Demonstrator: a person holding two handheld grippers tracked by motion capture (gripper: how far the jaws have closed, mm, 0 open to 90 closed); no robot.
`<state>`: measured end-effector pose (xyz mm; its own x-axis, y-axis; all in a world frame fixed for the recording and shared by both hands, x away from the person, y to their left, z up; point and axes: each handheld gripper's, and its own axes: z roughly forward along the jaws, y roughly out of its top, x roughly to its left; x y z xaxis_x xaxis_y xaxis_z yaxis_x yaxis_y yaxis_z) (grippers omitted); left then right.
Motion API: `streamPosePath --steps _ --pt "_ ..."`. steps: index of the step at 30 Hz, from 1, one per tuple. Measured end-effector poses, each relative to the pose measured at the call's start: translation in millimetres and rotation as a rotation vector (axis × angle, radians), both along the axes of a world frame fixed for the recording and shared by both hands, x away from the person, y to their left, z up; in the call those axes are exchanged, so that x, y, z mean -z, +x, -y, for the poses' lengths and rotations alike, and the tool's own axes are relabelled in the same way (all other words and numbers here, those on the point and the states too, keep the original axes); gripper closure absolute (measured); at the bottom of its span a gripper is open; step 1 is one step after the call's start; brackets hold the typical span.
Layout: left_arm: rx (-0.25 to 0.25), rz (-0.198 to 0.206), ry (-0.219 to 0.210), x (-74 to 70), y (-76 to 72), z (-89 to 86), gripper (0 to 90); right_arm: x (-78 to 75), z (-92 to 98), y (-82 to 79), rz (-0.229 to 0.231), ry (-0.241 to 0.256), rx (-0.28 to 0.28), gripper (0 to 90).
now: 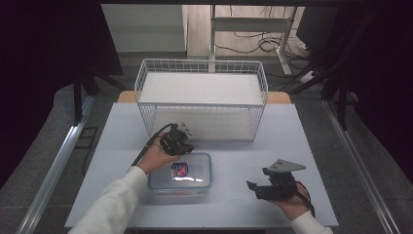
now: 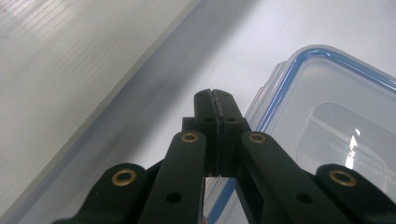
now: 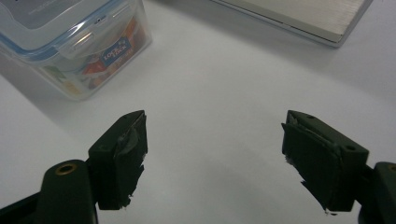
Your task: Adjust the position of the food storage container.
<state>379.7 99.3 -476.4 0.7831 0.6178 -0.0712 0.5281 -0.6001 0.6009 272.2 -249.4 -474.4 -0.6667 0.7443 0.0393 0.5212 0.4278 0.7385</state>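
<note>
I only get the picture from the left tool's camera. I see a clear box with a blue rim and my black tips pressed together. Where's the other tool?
Observer: The right tool is out to the right of the clear box, over bare table, touching nothing.
Operator: Is it shut like mine?
Observer: No. In the right gripper view its jaws stand wide apart, with only white table between them.
Operator: What's that big pale thing on my left?
Observer: A white wire basket standing behind the box; the left tool is at the box's far edge, just in front of the basket.
Operator: Does the box have anything on it?
Observer: A red and blue label shows through the lid.
</note>
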Motion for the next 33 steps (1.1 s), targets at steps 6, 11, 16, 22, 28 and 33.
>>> streamPosePath --steps 6,11,16,22,28,33 --pt "-0.061 0.03 -0.057 -11.7 -3.9 -19.6 90.0 -0.5 1.6 0.3 0.004 0.004 0.006 22.5" --pt "-0.144 0.054 -0.1 -30.2 -28.0 -53.6 89.9 -0.9 0.8 0.0 0.003 0.002 0.006 22.5" --pt "-0.186 0.065 -0.118 -33.4 -49.2 -77.3 89.7 -1.5 0.1 -0.9 0.007 0.001 0.007 22.5" --pt "-0.25 0.052 -0.115 -21.8 -74.8 -108.3 89.8 -0.8 -1.3 -0.8 0.003 -0.001 0.008 22.5" --pt "-0.302 0.017 -0.113 -3.6 -88.2 -131.7 89.7 -0.4 -2.0 -0.4 0.003 -0.005 0.012 22.5" --pt "-0.332 -0.023 -0.095 10.1 -93.0 -138.6 89.7 0.0 -2.9 -0.4 0.003 -0.013 0.008 22.5"
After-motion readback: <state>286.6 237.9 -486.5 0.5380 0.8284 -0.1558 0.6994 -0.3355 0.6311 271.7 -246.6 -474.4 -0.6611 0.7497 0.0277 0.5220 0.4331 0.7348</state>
